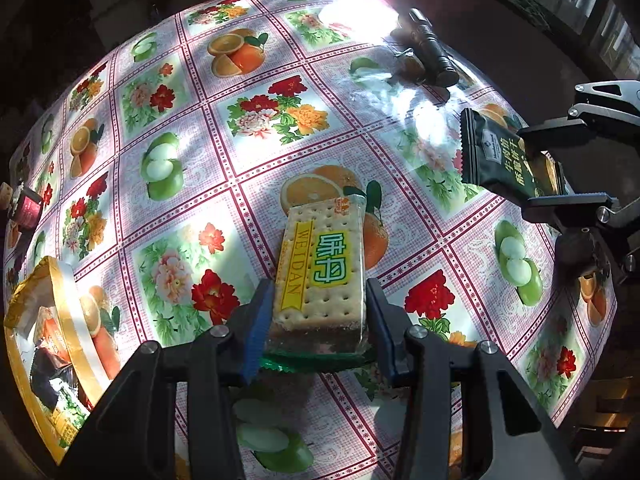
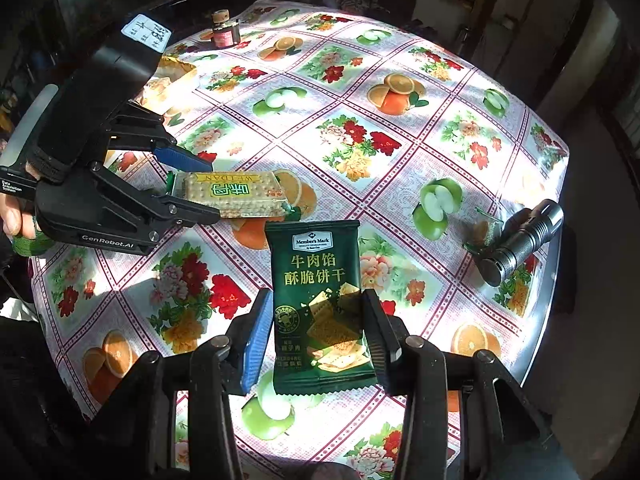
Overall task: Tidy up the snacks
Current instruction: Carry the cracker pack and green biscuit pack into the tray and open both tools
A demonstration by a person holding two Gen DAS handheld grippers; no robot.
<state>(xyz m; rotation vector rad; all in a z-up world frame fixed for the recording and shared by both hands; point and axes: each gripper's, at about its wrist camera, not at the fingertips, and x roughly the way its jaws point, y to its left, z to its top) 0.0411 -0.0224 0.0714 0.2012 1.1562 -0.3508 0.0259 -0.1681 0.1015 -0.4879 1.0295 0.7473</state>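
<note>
Clamped in the left gripper (image 1: 316, 320): a clear WEIDAN cracker pack (image 1: 320, 264), pinched across its width by both pads, held above the table. Same pack (image 2: 232, 194) seen side-on from the right wrist, left gripper (image 2: 192, 188) closed on its end. Clamped in the right gripper (image 2: 316, 344): a dark green Member's Mark biscuit packet (image 2: 316, 292), also off the surface; seen again at the right edge of the left view (image 1: 500, 160), right gripper (image 1: 556, 164) shut around it.

At the far left, a gold-rimmed box (image 1: 64, 280) holding several wrapped snacks, contents too jumbled to count.

Beneath, a round table with floral and fruit oilcloth (image 2: 400, 184), sunlit. On it: 1 black flashlight (image 2: 520, 240), 1 small dark jar (image 2: 224, 34). Dim room beyond.
</note>
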